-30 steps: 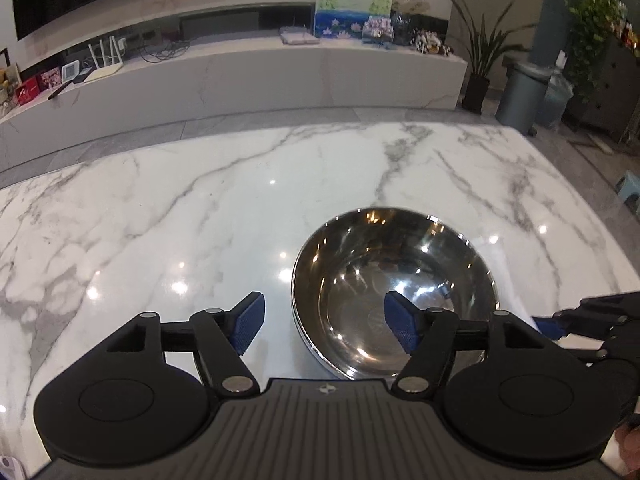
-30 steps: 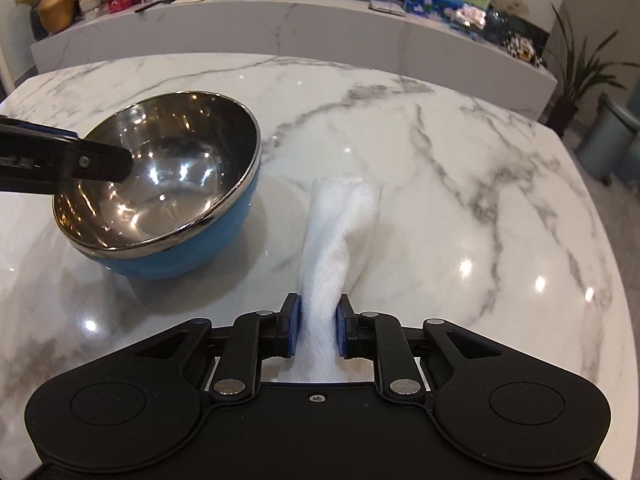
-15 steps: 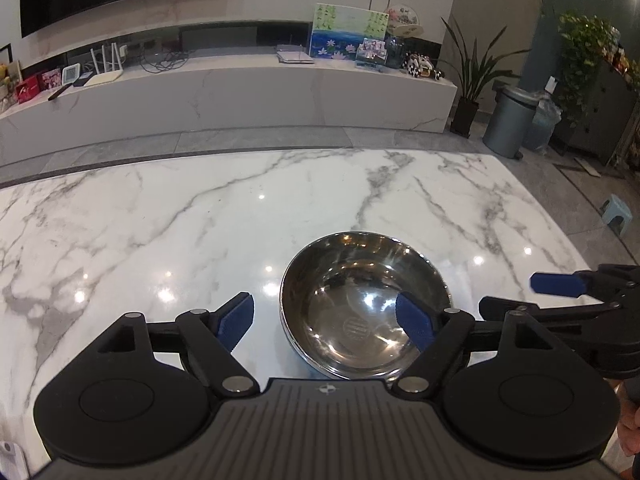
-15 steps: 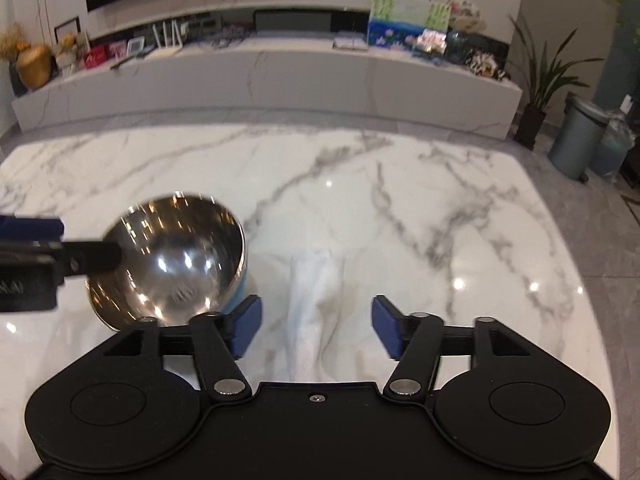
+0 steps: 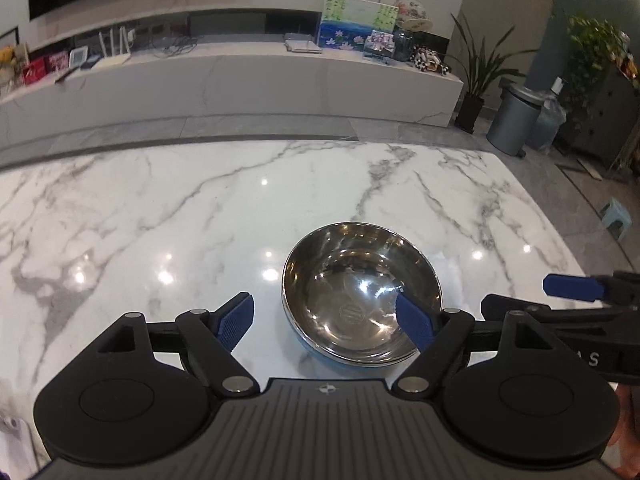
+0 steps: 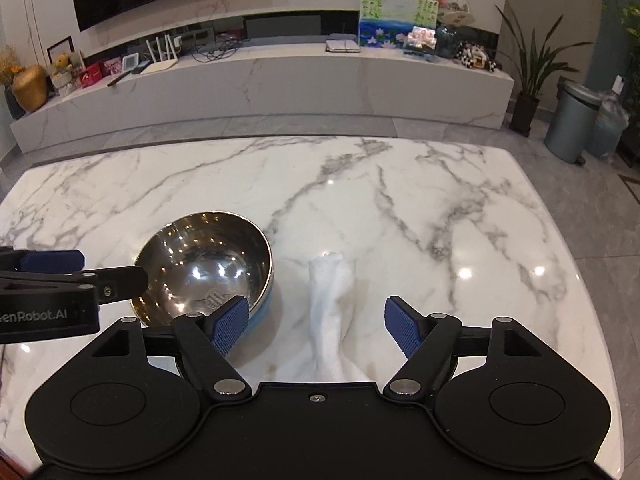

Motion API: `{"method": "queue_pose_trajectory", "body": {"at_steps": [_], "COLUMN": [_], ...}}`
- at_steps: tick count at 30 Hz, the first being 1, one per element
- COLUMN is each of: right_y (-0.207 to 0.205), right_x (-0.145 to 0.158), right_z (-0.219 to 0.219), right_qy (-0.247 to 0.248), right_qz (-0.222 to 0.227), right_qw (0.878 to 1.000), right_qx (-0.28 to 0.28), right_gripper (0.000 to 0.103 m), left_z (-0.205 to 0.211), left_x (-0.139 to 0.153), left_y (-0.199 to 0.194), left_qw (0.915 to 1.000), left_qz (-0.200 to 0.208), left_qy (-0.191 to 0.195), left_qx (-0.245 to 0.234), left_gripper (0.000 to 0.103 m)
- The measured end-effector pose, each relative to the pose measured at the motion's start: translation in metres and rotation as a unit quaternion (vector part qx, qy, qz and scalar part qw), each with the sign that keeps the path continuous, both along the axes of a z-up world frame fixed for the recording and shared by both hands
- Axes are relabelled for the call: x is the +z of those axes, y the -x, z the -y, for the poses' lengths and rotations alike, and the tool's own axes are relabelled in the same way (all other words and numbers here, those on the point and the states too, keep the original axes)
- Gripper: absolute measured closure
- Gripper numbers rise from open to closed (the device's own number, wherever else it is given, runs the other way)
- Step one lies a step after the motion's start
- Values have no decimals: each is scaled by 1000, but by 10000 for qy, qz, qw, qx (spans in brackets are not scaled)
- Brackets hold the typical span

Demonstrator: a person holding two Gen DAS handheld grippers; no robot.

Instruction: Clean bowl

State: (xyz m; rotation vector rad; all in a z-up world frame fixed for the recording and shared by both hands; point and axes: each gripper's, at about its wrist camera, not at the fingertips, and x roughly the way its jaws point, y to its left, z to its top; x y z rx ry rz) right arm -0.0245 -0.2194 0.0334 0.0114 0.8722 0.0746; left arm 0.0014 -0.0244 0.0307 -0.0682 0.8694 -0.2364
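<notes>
Left wrist view: the round stainless-steel bowl with a blue outer shell [image 5: 362, 306] is seen upright on the white marble table with grey veins [image 5: 160, 220], toward the near edge. The interior is mirror-bright, with ceiling lights reflected and a round stamped mark at the bottom centre; no residue can be made out. A sliver of the blue shell is visible under the near rim. The left gripper [image 5: 326, 322] is spread wide, nothing held; its right blue pad is seen over the bowl's near-right rim, and contact cannot be determined. Its left pad is over bare marble, left of the bowl. The right gripper [image 5: 574, 288] is seen side-on at the right edge, just beside the bowl.

Right wrist view: the same bowl [image 6: 208, 268] is seen left of centre, with the rim thin and even and a blue band visible along the lower right side. A crumpled white cloth [image 6: 332, 312] is laid on the table [image 6: 400, 200] just right of the bowl, not touching it. The right gripper [image 6: 316, 324] is spread wide above the cloth, which lies between the pads untouched. The left gripper [image 6: 52, 268] enters from the left, reaching to the bowl's left rim.
</notes>
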Motion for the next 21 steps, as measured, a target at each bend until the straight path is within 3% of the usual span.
{"method": "queue_pose_trajectory", "body": {"at_steps": [6, 16, 21], "right_y": [-1, -1, -1], "right_x": [-3, -4, -5], "right_z": [-3, -9, -10], "right_qy": [15, 52, 85], "right_qz": [-75, -126, -130], "right_qw": [9999, 9995, 9993], "right_qx": [97, 278, 330], "right_gripper": [30, 30, 30], "left_z": [-1, 3, 0], "left_x": [-1, -3, -1], "left_y": [0, 4, 4], "left_qw": [9999, 9994, 9998], "left_qz": [-132, -228, -186], "left_qy": [51, -255, -112], "left_qx": [12, 27, 32], "left_gripper": [26, 26, 27]}}
